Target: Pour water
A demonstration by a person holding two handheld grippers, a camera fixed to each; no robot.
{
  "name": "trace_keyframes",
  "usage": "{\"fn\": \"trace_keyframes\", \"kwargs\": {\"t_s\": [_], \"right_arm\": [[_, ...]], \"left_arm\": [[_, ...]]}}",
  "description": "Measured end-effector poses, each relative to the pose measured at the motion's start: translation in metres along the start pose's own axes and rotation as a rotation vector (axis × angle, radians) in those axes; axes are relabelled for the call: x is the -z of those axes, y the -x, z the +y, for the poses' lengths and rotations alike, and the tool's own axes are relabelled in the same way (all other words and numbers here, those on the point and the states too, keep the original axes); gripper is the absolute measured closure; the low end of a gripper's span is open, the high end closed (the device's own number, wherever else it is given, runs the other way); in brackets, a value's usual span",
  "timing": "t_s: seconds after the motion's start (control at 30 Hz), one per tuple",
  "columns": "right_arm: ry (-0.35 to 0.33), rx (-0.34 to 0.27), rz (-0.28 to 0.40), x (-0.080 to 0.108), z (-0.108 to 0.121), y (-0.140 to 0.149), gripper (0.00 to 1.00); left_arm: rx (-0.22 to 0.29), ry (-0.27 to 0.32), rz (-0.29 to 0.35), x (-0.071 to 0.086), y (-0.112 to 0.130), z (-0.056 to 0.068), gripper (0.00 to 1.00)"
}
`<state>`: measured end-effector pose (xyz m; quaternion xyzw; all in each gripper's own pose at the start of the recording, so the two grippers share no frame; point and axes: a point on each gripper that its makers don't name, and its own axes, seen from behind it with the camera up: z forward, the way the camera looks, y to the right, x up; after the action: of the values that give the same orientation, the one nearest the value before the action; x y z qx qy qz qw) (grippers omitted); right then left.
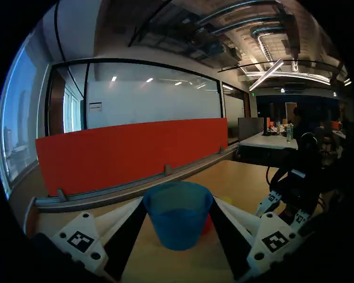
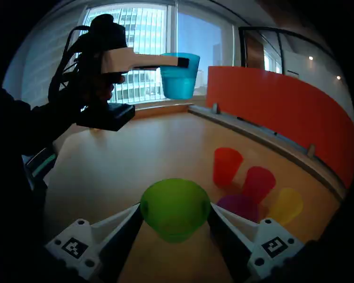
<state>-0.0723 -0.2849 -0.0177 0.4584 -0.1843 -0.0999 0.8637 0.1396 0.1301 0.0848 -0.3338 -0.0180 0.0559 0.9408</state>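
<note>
Left hand-held gripper [image 1: 178, 203] clamps blue cup [image 1: 178, 228], held high above desk [image 2: 144, 151]. Right hand-held gripper [image 2: 175, 210] clamps green cup [image 2: 175, 222]. Red cup [image 2: 225, 166], pink cup [image 2: 258, 183], purple cup [image 2: 239, 205], yellow cup [image 2: 285, 205] clustered beyond.

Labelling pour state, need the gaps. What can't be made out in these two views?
Left gripper view: water level in blue cup, dim tinted wall.
Left gripper view: reddish cup, mostly behind blue cup.
Right gripper view: purple cup, partly behind a gripper finger.
Right gripper view: person's hand, backlit silhouette.
</note>
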Motion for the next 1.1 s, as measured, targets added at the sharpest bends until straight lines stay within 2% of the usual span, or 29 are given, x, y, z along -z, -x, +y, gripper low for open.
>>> {"fn": "trace_keyframes", "kwargs": {"t_s": [0.6, 1.1], "right_arm": [[0.086, -0.004, 0.185, 0.052, 0.032, -0.069, 0.07], [0.15, 0.025, 0.278, 0.069, 0.052, -0.103, 0.07]], "left_arm": [[0.016, 0.014, -0.003, -0.002, 0.005, 0.017, 0.12], [0.017, 0.036, -0.001, -0.007, 0.007, 0.027, 0.12]]}}
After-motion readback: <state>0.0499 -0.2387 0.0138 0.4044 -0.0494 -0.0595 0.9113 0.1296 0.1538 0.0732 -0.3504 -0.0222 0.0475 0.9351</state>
